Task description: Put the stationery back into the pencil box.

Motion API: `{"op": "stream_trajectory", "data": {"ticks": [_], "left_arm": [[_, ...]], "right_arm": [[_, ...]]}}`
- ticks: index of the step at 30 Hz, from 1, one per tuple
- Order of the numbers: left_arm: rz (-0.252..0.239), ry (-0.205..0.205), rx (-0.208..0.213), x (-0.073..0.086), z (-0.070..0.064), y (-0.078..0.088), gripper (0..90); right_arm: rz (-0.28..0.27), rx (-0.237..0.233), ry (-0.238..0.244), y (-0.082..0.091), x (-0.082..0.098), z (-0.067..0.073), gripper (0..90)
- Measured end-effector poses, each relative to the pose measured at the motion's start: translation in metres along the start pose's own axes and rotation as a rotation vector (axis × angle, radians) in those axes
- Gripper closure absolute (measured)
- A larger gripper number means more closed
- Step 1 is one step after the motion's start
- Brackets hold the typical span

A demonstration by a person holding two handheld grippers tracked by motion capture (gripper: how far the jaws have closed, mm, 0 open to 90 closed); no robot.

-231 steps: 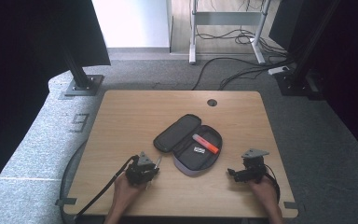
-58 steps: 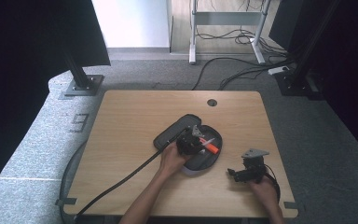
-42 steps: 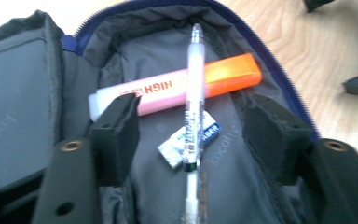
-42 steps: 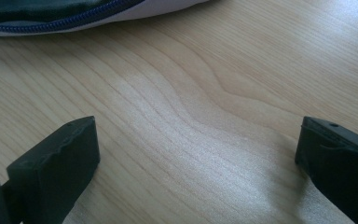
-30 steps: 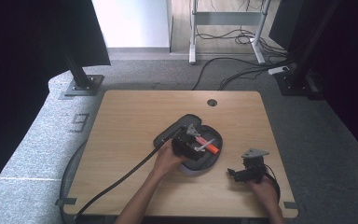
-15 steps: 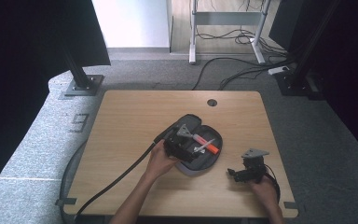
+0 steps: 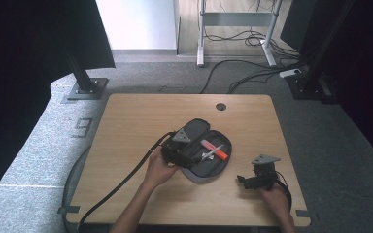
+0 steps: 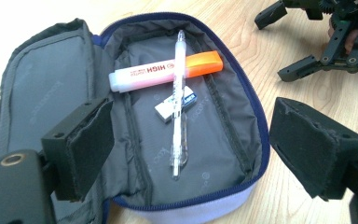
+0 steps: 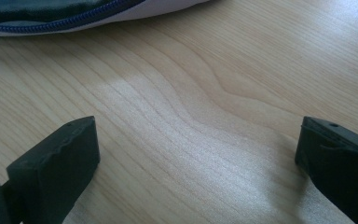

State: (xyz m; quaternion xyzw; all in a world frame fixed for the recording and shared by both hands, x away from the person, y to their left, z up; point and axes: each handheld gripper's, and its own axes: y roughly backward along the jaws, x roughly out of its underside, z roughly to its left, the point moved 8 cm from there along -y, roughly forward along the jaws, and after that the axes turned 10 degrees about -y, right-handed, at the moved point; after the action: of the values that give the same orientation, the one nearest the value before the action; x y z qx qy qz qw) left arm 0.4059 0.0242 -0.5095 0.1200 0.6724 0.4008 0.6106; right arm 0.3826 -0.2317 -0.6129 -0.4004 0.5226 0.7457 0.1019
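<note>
My left tool [image 8: 186,154] hangs wide and empty over the open pencil case [image 8: 242,112] mid-table. The pen [image 8: 179,100] lies across the highlighter [image 8: 165,71], so a pinch may roll it or snag lining. Right tool [image 9: 196,172] wide, empty.

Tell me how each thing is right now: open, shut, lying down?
Case: unzipped, lying open on the table.
Highlighter: capped, lying in the case.
Pen: lying across the highlighter.
Eraser: lying under the pen.
Left gripper: open, holding nothing.
Right gripper: open, holding nothing.
</note>
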Motion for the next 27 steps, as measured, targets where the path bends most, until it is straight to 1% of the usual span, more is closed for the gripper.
{"op": "stream_trajectory", "data": {"ticks": [3,6,9,14,22,27], "left_arm": [[-0.005,0.000,-0.013,0.004,0.001,0.006,14.1],[-0.014,0.001,-0.017,0.007,0.002,0.012,14.1],[-0.012,-0.009,-0.037,0.011,0.003,0.019,14.0],[-0.025,-0.009,-0.062,0.018,0.005,0.031,13.9],[-0.042,0.005,-0.087,0.032,0.008,0.049,13.7],[-0.055,0.017,-0.102,0.044,0.009,0.058,12.7]], "right_arm": [[0.000,0.000,0.000,0.000,0.000,0.000,0.0],[0.000,0.000,0.000,0.000,0.000,0.000,0.0],[0.000,0.000,0.000,0.000,0.000,0.000,0.0],[0.000,0.000,0.001,0.000,0.000,0.000,0.0],[0.000,0.001,0.001,0.000,0.000,0.000,0.0],[0.000,0.001,0.001,0.000,0.000,0.000,0.0]]}}
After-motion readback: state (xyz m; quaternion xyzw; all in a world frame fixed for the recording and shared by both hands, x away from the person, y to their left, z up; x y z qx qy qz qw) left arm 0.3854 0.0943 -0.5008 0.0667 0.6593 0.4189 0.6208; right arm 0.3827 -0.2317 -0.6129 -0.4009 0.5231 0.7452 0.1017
